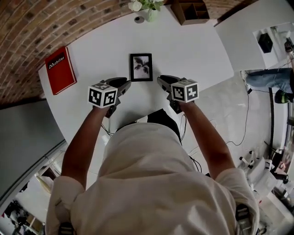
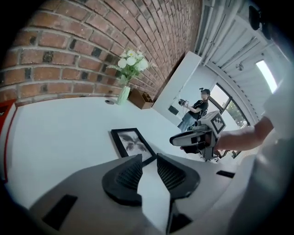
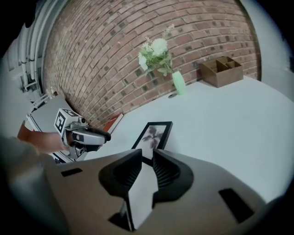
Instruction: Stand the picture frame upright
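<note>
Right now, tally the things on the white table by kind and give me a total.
Picture frame: 1
Red book: 1
Vase of flowers: 1
Wooden organiser box: 1
Small grey round disc: 1
Total: 5

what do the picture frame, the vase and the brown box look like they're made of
Picture frame: black matte border, likely wood or plastic.
Vase: pale green and smooth, probably glass or ceramic.
Box: flat brown panels with dividers, looks like wood.
</note>
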`<state>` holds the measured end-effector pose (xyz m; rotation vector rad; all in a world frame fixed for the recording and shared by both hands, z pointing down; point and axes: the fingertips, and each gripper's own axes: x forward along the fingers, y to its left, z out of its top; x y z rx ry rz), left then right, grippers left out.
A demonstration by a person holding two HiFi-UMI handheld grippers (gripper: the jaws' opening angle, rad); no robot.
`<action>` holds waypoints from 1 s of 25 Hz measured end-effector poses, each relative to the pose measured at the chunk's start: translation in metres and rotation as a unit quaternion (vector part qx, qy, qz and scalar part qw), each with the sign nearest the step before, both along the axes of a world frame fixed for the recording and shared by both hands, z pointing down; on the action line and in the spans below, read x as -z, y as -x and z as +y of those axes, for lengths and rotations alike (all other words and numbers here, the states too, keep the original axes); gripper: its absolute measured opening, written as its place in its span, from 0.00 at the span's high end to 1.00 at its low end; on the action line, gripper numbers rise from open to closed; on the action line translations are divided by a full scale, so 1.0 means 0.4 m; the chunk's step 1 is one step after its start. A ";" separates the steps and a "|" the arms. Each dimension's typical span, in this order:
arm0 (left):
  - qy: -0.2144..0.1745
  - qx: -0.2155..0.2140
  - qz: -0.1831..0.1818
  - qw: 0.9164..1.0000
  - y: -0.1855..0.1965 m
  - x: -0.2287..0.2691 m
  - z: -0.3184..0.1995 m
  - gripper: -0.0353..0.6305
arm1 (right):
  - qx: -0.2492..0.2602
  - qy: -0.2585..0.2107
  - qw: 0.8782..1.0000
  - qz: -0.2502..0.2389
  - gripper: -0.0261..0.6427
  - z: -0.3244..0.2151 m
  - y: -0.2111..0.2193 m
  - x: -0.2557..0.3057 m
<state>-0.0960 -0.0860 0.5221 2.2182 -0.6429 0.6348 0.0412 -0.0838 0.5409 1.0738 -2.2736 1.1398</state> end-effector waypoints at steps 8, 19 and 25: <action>0.041 0.003 -0.035 0.999 -0.017 -0.119 -0.110 0.78 | 0.032 0.043 0.999 -0.003 0.87 -0.118 0.006 -0.110; 0.093 0.010 -0.026 0.995 -0.029 -0.206 -0.159 0.76 | 0.062 0.075 0.995 -0.019 0.87 -0.180 0.036 -0.162; 0.102 0.007 -0.024 0.994 -0.035 -0.224 -0.166 0.76 | 0.067 0.088 0.994 -0.023 0.87 -0.185 0.052 -0.178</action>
